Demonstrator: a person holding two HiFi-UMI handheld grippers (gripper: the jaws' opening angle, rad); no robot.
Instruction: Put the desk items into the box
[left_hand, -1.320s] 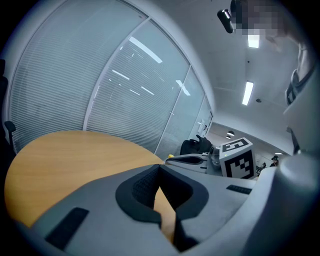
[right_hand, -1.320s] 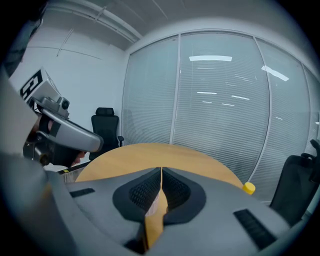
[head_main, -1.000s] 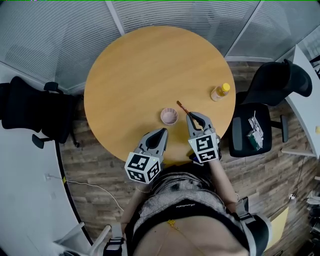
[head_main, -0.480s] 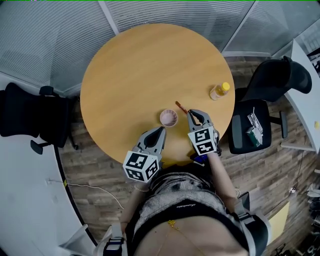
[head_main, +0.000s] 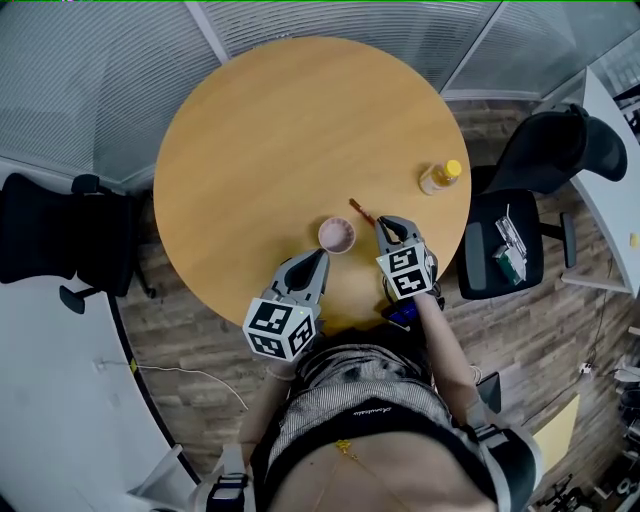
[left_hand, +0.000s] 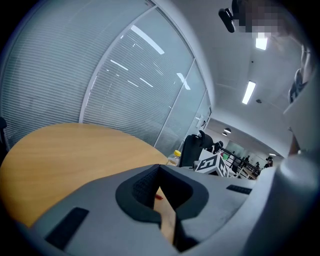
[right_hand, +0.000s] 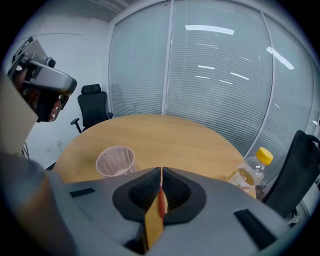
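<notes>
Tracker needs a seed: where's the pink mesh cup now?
Head view: pink mesh cup stands on the round table near its near edge, just left of the red pen in the right gripper, beyond the left gripper.

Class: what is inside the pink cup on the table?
From above, the cup shows only its pale bottom, no item; the near inner wall is hidden by the rim.

Black office chairs (head_main: 50, 225) flank the round table (head_main: 290, 130) (plank floor (head_main: 560, 350)).
</notes>
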